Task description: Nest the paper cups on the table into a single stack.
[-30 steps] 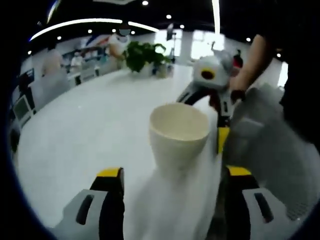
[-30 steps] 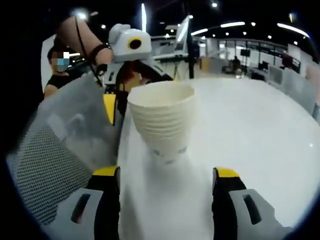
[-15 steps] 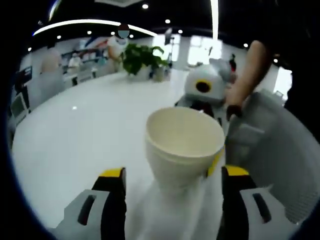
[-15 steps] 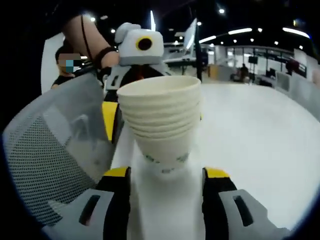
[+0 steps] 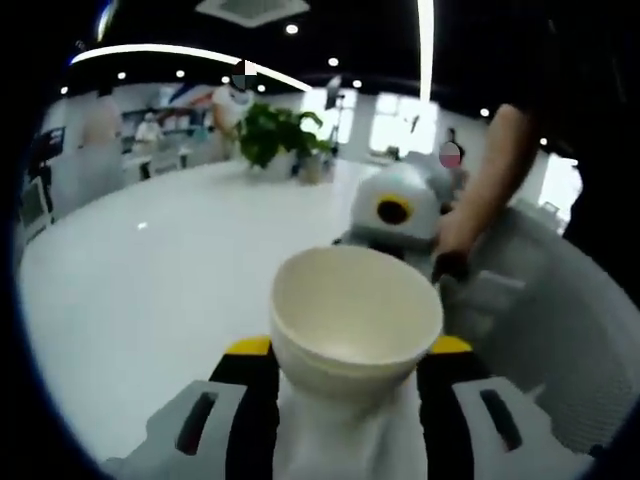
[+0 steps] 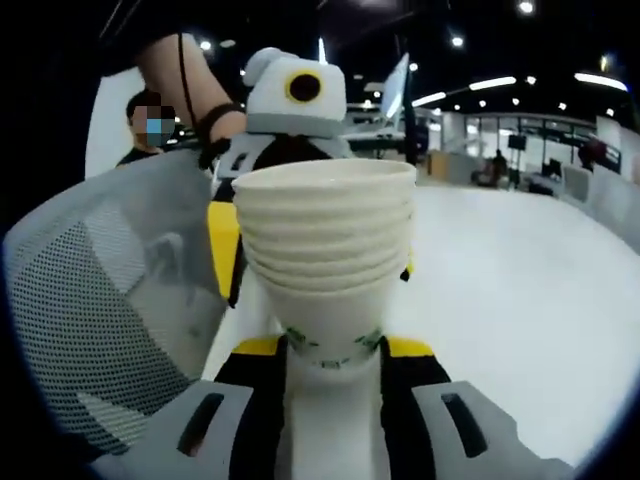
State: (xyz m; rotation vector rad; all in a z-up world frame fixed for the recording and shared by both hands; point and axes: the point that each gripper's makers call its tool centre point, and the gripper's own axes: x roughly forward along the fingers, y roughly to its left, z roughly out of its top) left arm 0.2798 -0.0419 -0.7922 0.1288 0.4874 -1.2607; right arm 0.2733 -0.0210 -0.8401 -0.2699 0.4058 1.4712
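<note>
A stack of several nested white paper cups [image 6: 328, 260] stands upright on the white table [image 6: 520, 290]. My right gripper [image 6: 333, 347] is shut on its printed base, a yellow-tipped jaw pressed to each side. From the opposite side the left gripper's yellow fingers [image 6: 224, 250] flank the upper cups. In the left gripper view I look into the open top of the cup stack [image 5: 355, 320], and my left gripper [image 5: 348, 352] is closed in against its sides. The right gripper [image 5: 385, 235] shows just behind the stack, its jaws hidden by the cups.
A grey mesh chair back [image 6: 90, 300] stands close beside the stack, also seen as the chair back [image 5: 560, 330]. A person's arm [image 5: 490, 170] reaches down to the far gripper. A potted plant [image 5: 275, 135] sits at the table's [image 5: 150, 270] far end.
Both grippers have come in on the stack from opposite sides. Their jaws have narrowed from wide open to pressing on the cups.
</note>
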